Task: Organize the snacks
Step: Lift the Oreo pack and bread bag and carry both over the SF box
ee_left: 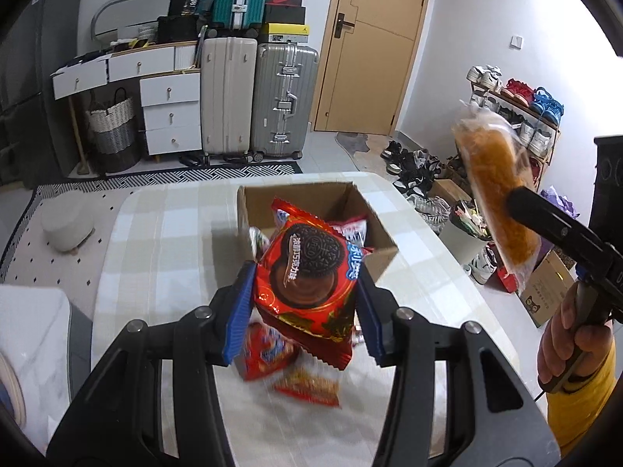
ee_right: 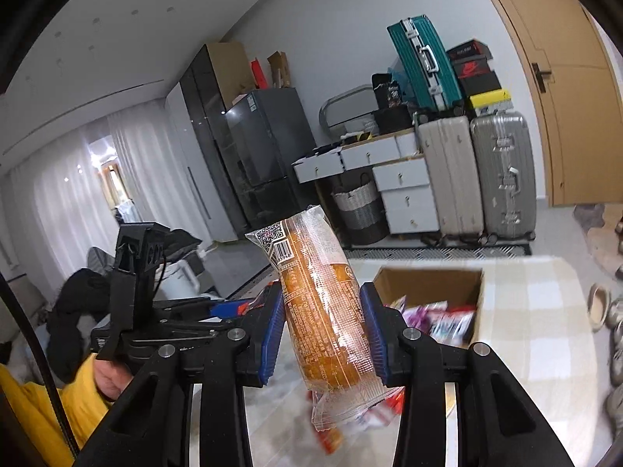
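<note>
The left gripper's (ee_left: pixel 305 295) blue fingers (ee_left: pixel 239 311) are clamping a red Oreo packet (ee_left: pixel 307 280) above the tabletop (ee_left: pixel 163 241), while the right gripper's (ee_right: pixel 325 330) fingers (ee_right: pixel 272 330) are pinching a clear-wrapped orange cake roll (ee_right: pixel 323 311) in the air. Both snacks are hanging short of the open cardboard box (ee_left: pixel 272 194), which is already holding other packets, so this looks like the carry step. Next, each one probably needs bringing over the box's opening and letting go, while more red packets (ee_left: pixel 307 385) are lying loose below.
</note>
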`<state>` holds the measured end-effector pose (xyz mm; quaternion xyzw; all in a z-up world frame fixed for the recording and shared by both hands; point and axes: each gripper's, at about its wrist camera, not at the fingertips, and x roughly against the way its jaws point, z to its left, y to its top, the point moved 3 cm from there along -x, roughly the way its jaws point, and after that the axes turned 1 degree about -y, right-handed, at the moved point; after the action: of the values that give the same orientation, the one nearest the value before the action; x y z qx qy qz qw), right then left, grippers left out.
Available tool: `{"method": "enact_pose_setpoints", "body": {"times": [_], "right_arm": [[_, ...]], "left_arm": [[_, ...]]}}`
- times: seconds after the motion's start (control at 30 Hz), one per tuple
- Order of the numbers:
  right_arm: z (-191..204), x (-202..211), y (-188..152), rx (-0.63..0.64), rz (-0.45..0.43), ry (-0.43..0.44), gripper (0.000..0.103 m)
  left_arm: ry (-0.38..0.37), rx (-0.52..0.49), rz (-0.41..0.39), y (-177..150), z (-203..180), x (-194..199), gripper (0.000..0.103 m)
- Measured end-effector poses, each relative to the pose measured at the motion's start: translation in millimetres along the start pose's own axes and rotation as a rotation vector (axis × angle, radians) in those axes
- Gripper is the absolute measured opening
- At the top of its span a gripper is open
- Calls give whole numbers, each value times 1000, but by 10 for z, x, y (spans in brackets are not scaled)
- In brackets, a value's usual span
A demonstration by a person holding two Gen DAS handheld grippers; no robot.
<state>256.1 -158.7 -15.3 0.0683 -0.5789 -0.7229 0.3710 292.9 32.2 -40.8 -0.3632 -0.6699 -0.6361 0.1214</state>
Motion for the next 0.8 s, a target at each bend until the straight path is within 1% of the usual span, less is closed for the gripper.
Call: {"method": "enact_pose_setpoints", "body": {"times": [0.17,0.3,0.37,0.43,0.5,0.63,0.8], "right_arm": [[-186,-316,218,4,19,-28,39],[-413,-606,361,-31,46,-65,39],[-534,-749,425,-41,60,-87,39],[-673,-922,456,-48,88,-120,39],[-821,-1110,454,-63,123,-139,39],[-1117,-1435,387,-99,188,-171,39],[-1399,-1710,281,-140,238,-189,39]], "left_arm": [[-2,-4,19,384,-21,-374,45],[-1,3,46,657,-6,-797,45],[16,-3,65,761,-18,-1045,45],[32,-31,97,811,-64,-1280,45],[66,-56,117,844,-125,-1531,46],[41,-57,184,814,-212,-1986,46],[32,-55,233,739,-257,-2371,46]]}}
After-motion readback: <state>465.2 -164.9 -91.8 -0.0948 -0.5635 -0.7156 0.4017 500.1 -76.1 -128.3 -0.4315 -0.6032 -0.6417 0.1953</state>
